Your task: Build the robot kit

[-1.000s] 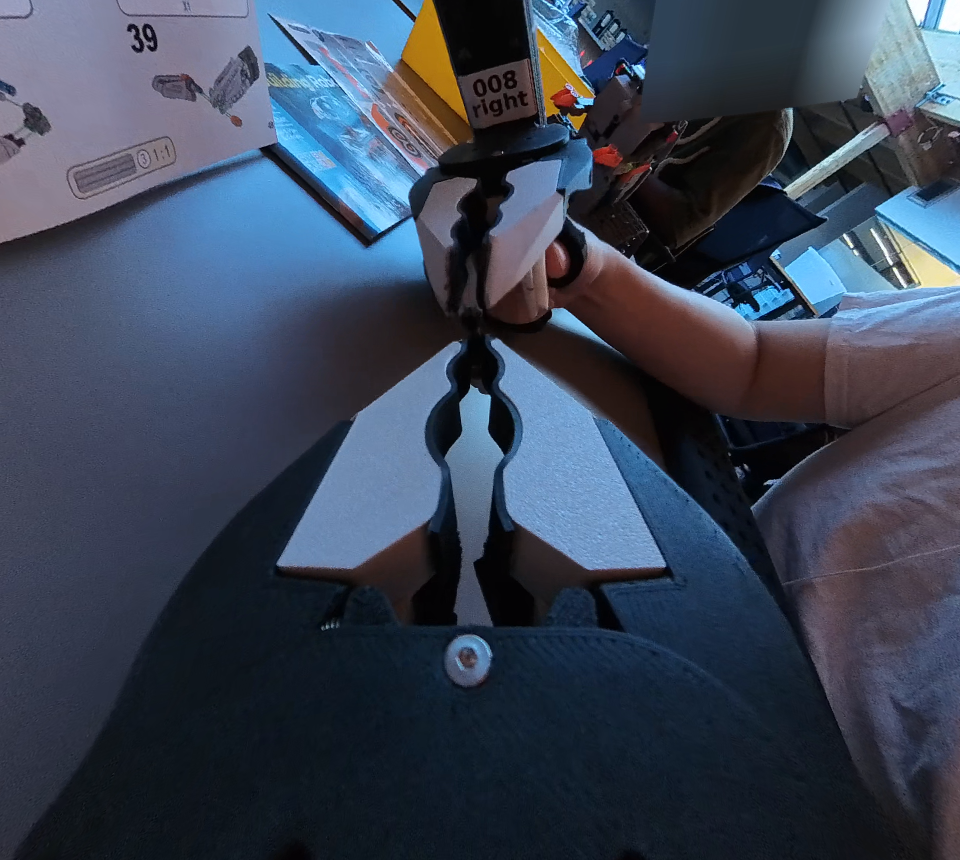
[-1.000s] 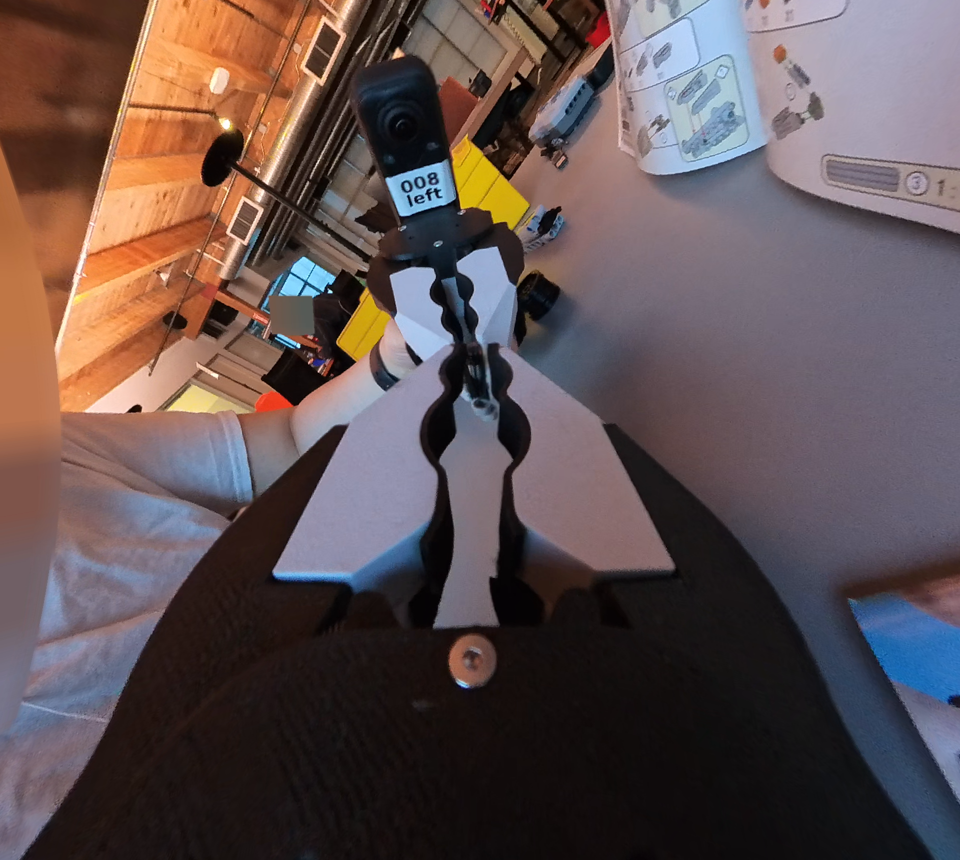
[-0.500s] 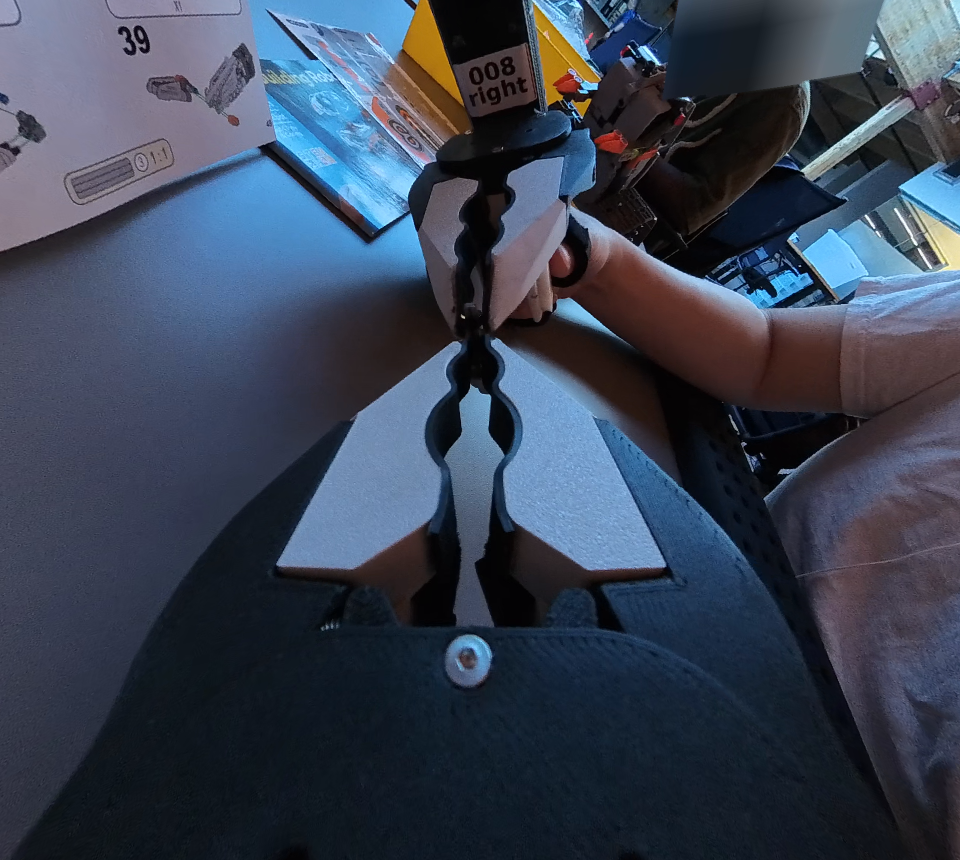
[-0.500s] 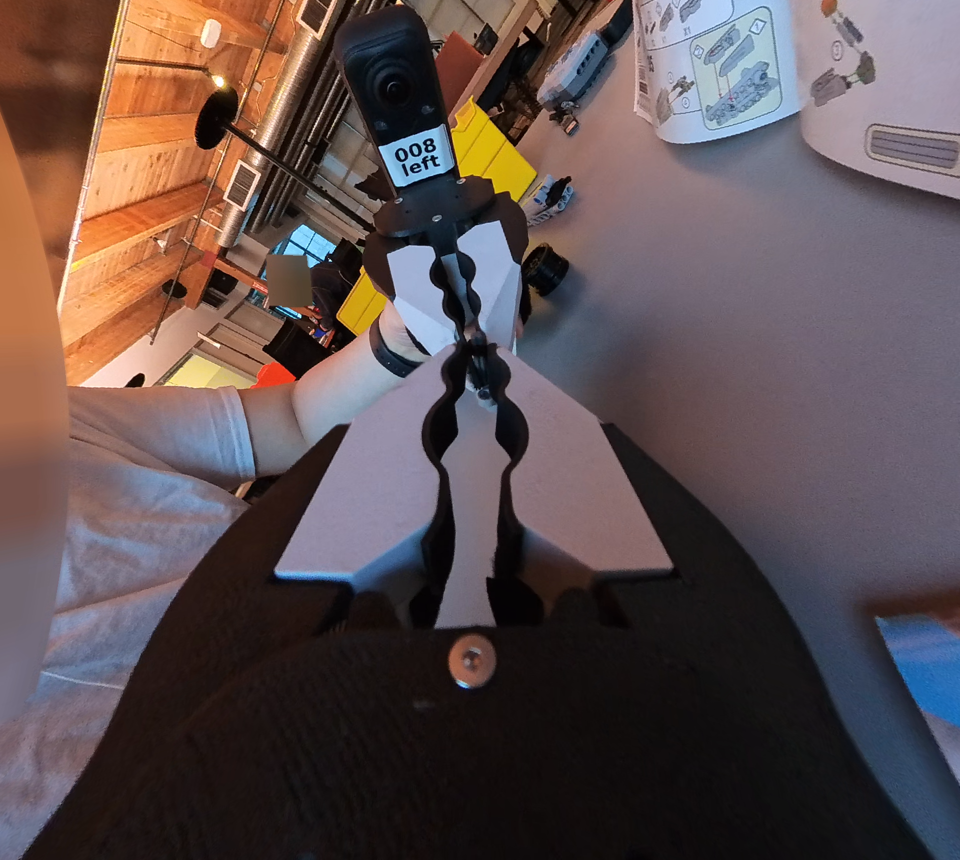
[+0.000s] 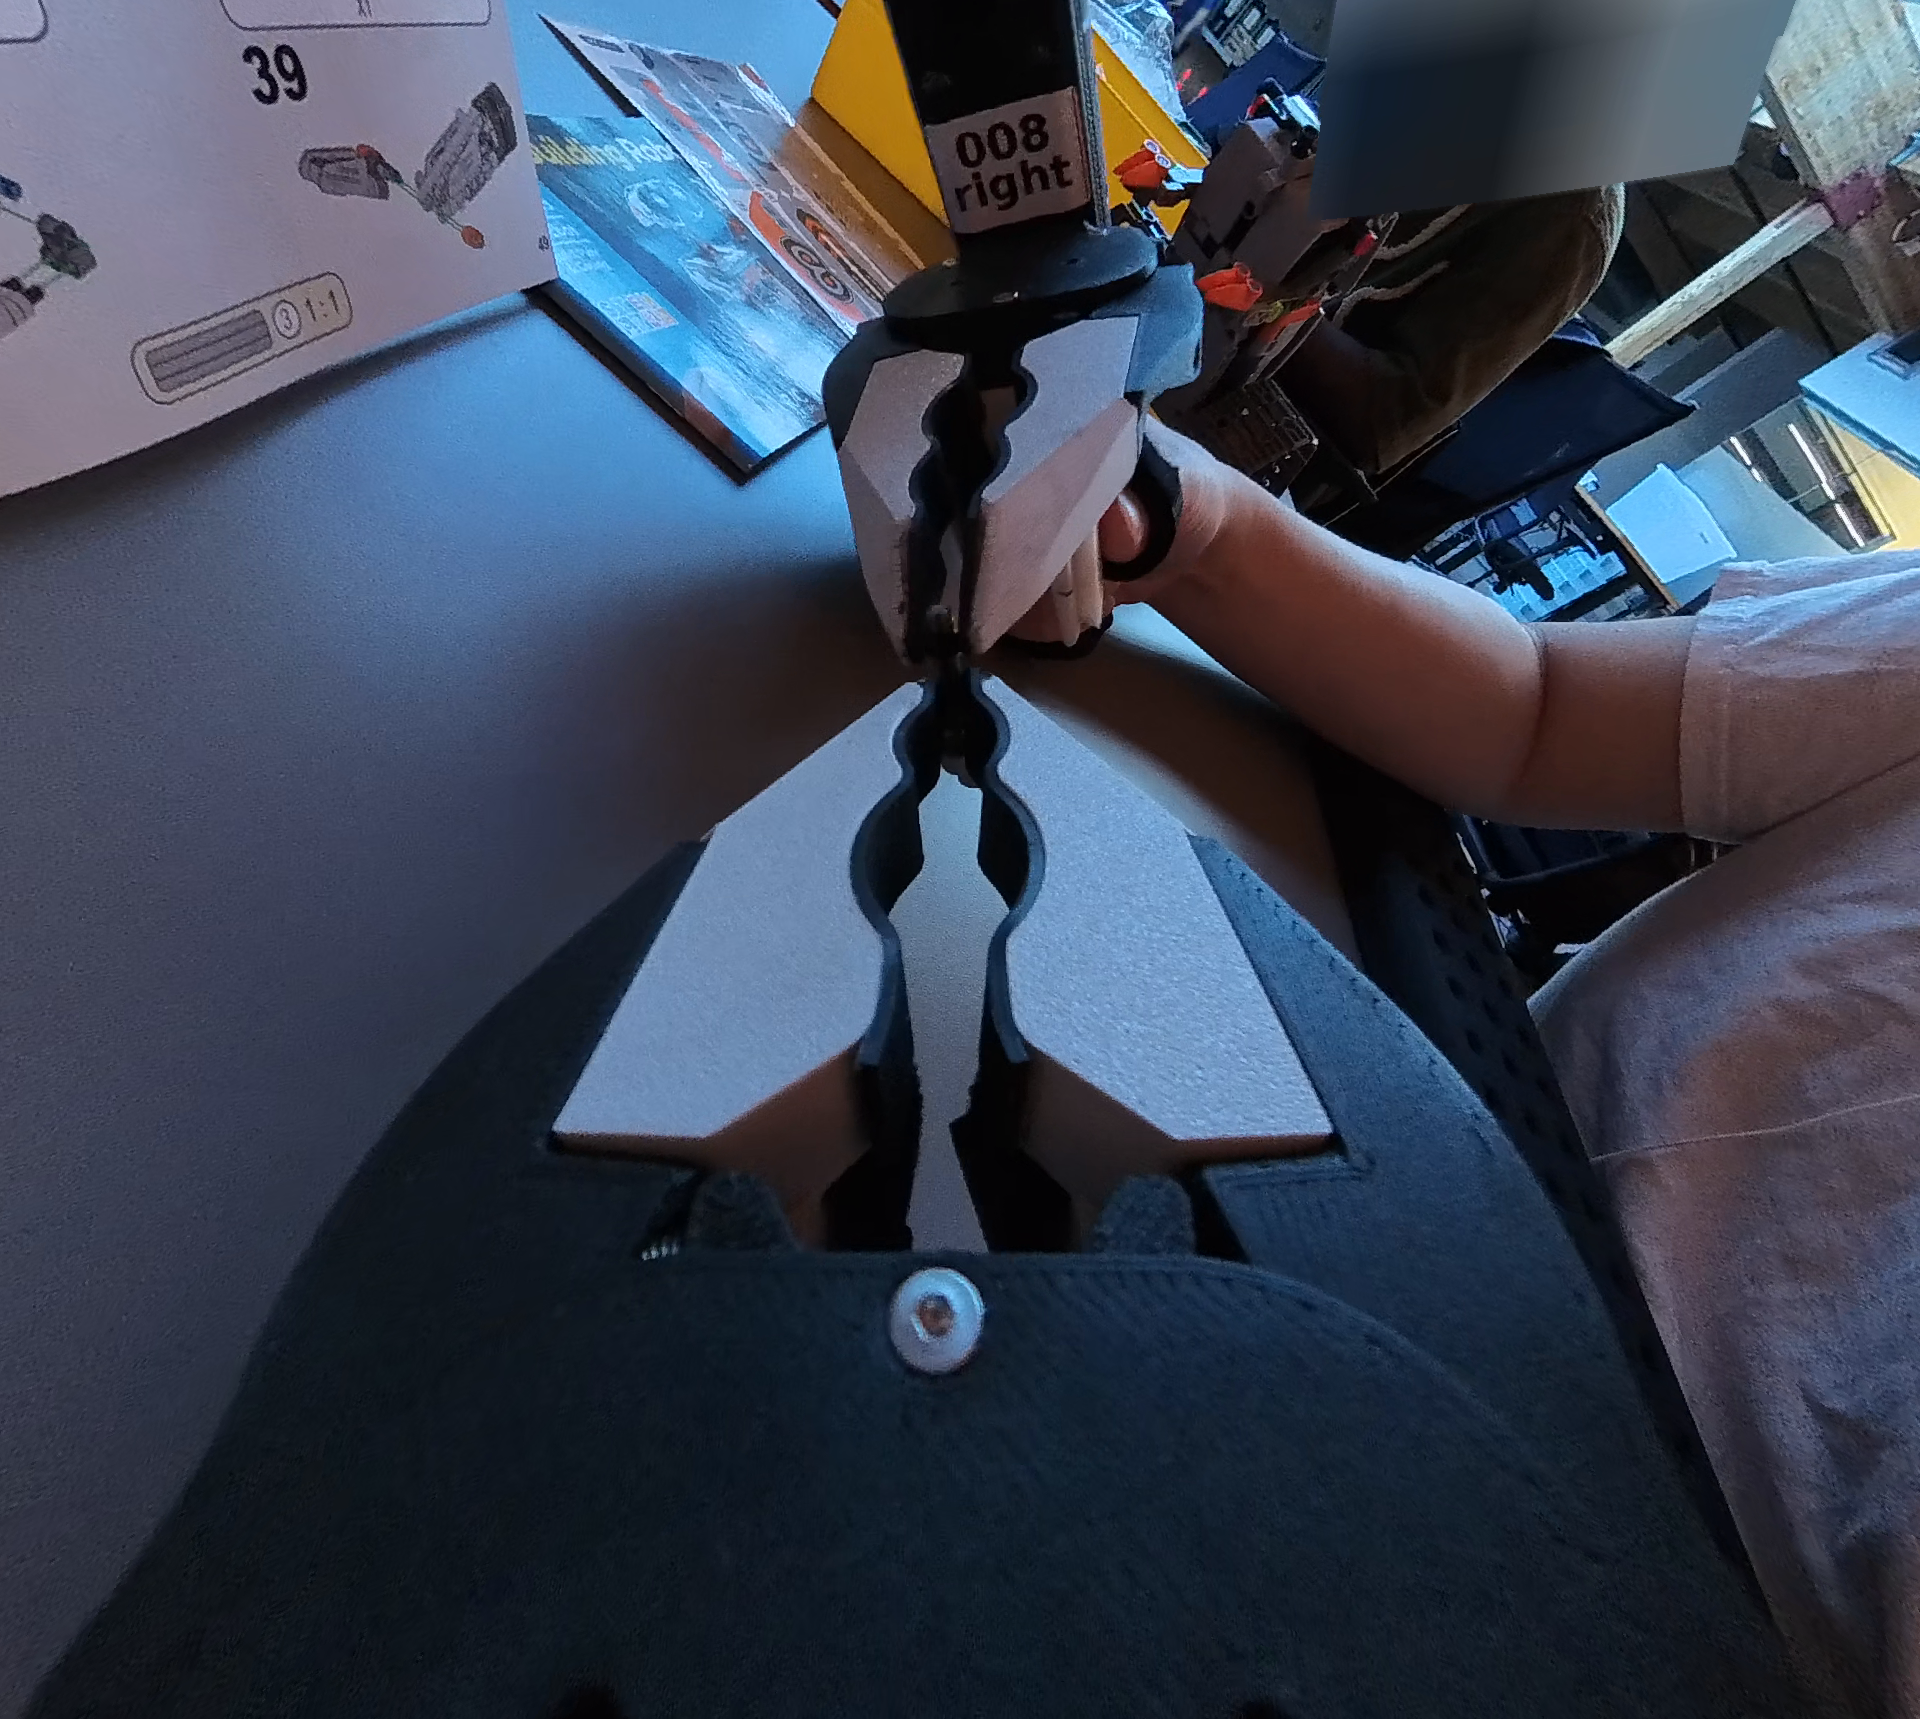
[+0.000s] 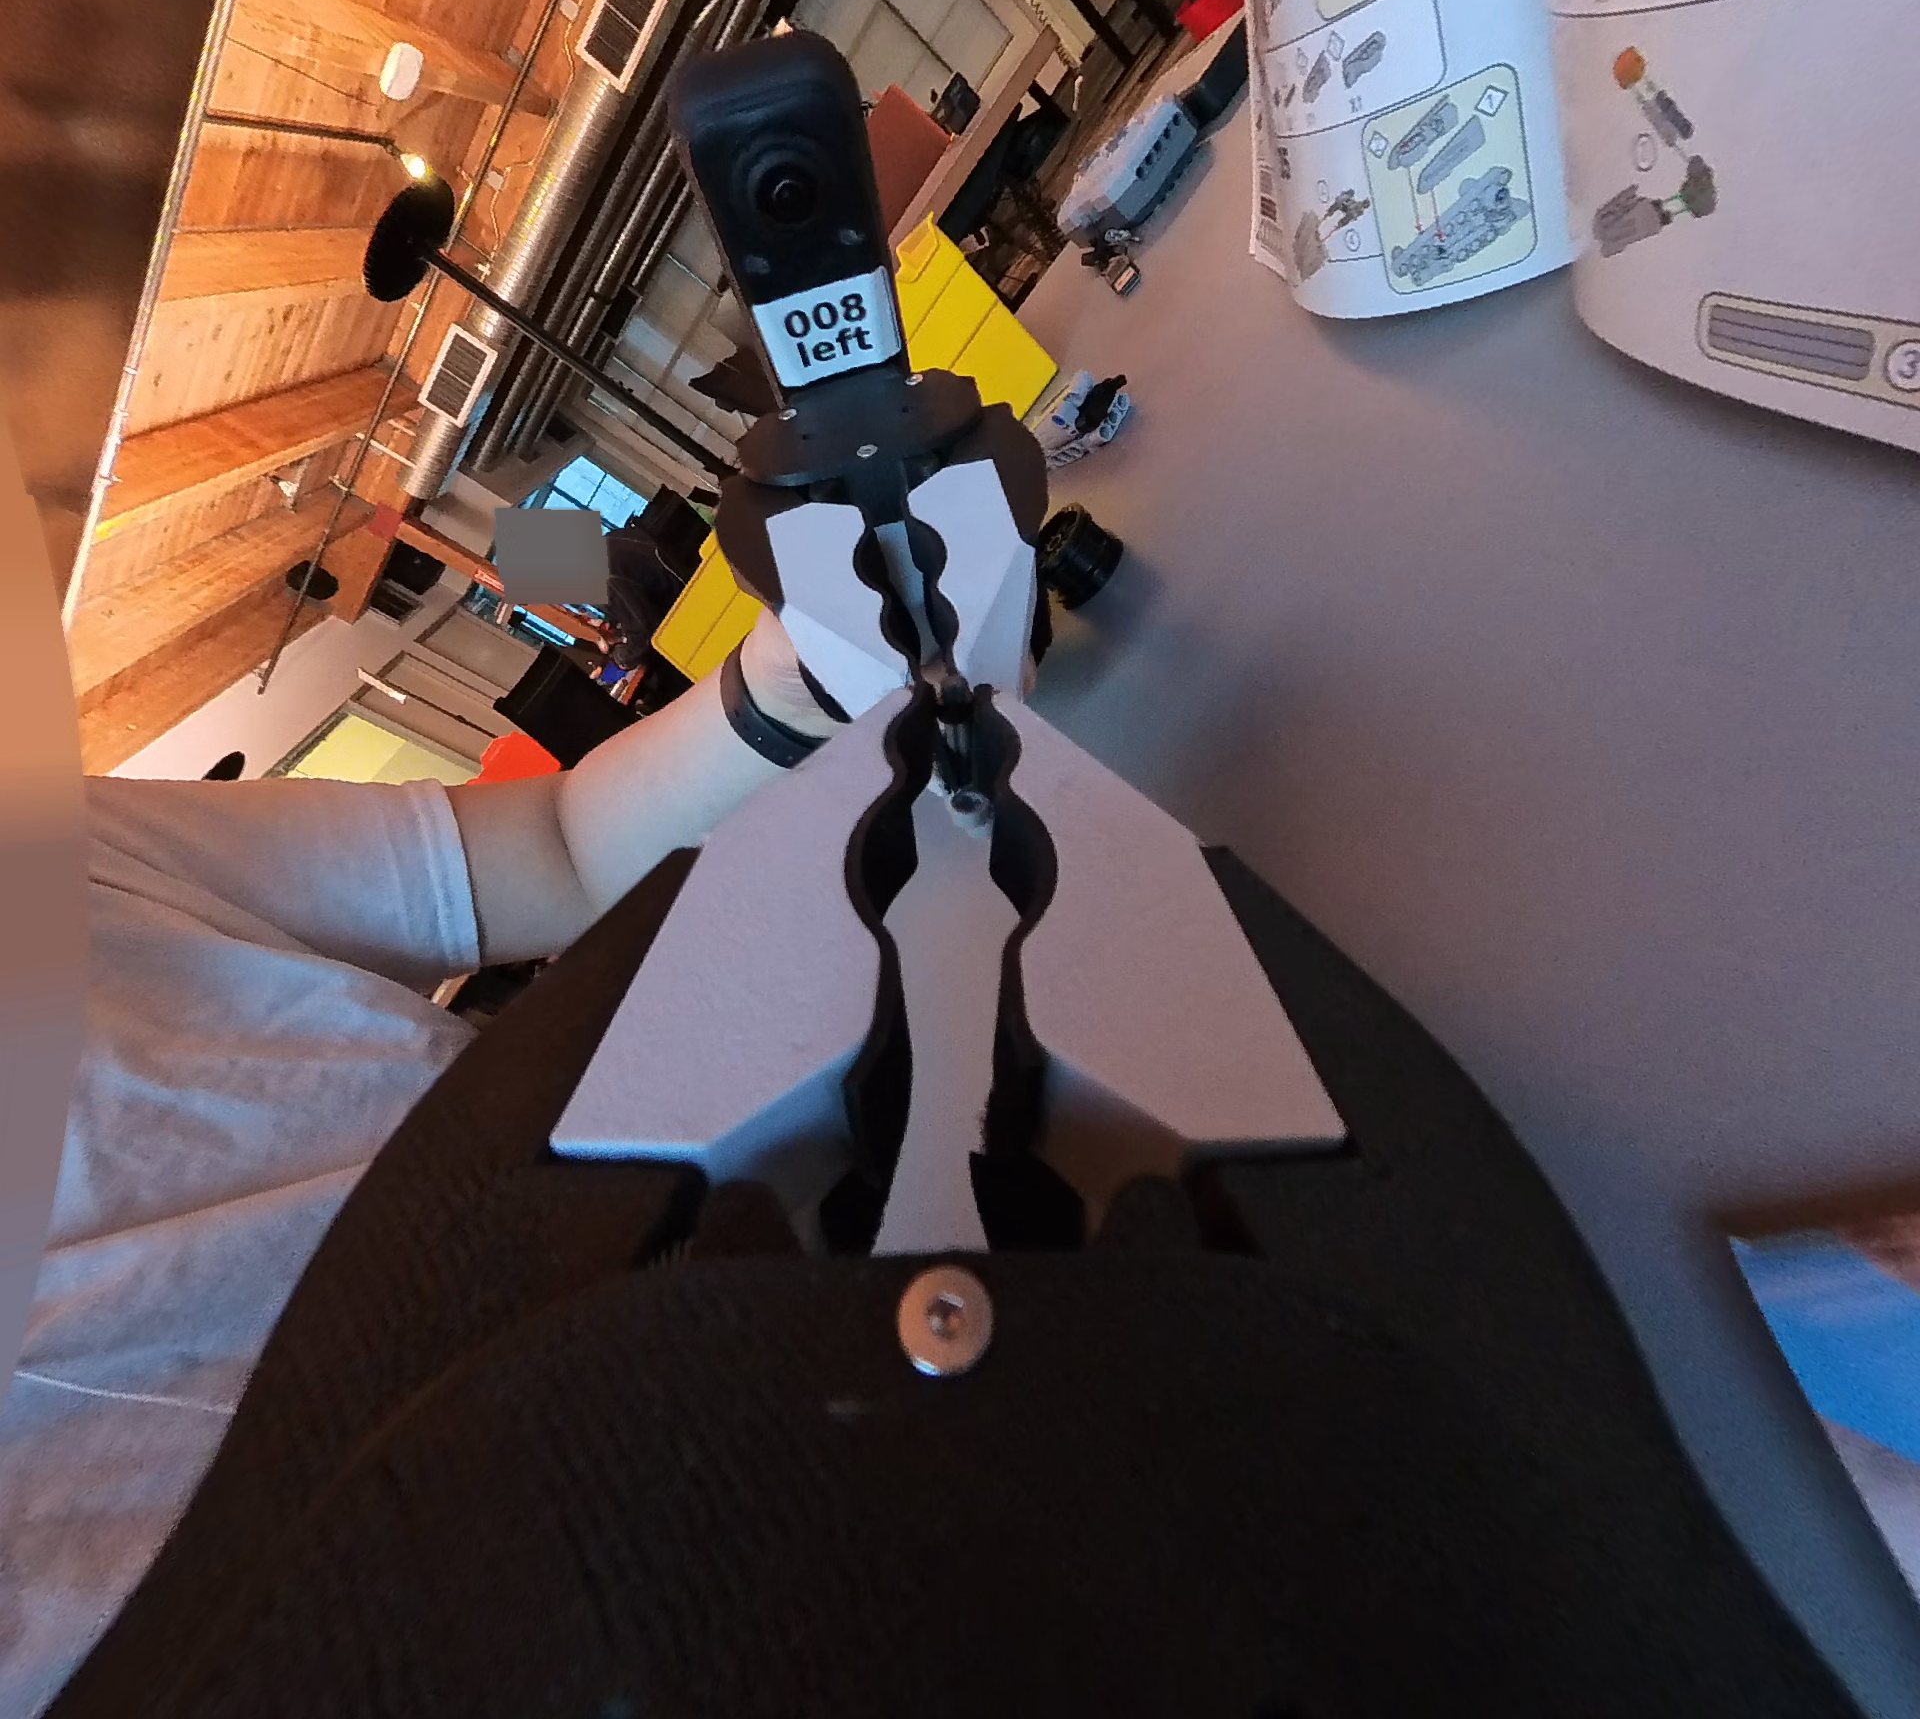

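My two grippers meet tip to tip above the grey table (image 5: 312, 734). My left gripper (image 5: 951, 701) is shut on a small dark piece (image 5: 945, 739) held between its fingertips. My right gripper (image 6: 951, 719) is shut on a thin dark pin (image 6: 958, 750) with a pale grey end (image 6: 968, 804) that lies inside its jaws. In the left wrist view the right gripper (image 5: 938, 625) faces me. In the right wrist view the left gripper (image 6: 935, 667) faces me. The two pieces touch at the tips; I cannot tell whether they are joined.
Open white instruction pages (image 5: 208, 111) (image 6: 1714, 163) lie on the table, with a blue booklet (image 5: 665, 256) beside them. A yellow bin (image 6: 966, 329), a black wheel (image 6: 1081, 552), small built parts (image 6: 1086, 417) and a grey block (image 6: 1132, 168) stand farther off. A person's arms hold both grippers. Both grippers' tips are close together, under 4 cm apart.
The grippers have stayed tip to tip with their jaws shut. Both have shifted and tilted slightly, so the table and the pages sit a little differently in each view.
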`<state>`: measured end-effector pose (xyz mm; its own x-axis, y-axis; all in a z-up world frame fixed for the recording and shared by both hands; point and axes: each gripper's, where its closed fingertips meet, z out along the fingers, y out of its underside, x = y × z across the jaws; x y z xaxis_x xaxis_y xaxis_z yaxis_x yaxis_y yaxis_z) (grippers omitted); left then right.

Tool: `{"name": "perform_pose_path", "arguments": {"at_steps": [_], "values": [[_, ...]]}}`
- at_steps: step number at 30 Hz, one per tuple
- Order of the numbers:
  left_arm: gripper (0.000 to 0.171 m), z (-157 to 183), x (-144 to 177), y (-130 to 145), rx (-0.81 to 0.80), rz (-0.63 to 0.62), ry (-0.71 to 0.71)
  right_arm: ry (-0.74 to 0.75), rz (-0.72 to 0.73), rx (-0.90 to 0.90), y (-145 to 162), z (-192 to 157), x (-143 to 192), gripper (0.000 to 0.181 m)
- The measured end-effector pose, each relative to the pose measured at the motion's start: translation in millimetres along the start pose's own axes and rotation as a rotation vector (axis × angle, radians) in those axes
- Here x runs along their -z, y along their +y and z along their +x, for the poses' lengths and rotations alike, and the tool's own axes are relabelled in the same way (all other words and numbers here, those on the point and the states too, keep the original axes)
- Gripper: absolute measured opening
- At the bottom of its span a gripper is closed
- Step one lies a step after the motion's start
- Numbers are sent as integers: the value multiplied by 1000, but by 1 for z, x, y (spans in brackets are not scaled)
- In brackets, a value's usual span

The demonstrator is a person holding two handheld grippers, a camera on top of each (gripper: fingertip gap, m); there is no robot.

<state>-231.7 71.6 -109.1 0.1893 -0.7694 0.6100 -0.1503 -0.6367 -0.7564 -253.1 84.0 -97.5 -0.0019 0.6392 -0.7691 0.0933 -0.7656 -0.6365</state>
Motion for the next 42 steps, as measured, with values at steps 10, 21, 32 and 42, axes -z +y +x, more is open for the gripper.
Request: {"name": "perform_pose_path", "arguments": {"at_steps": [10,21,32,42], "values": [[1,-2,0,-1,34,16,-3,45,-19,56,2,2,-2,6],[0,-7,0,1,52,8,-26,84,-40,66,5,6,-3,7],[0,-11,0,3,70,-5,-44,119,-58,70,7,10,-4,8],[1,-11,1,0,62,12,-48,105,-35,60,4,9,-3,8]]}}
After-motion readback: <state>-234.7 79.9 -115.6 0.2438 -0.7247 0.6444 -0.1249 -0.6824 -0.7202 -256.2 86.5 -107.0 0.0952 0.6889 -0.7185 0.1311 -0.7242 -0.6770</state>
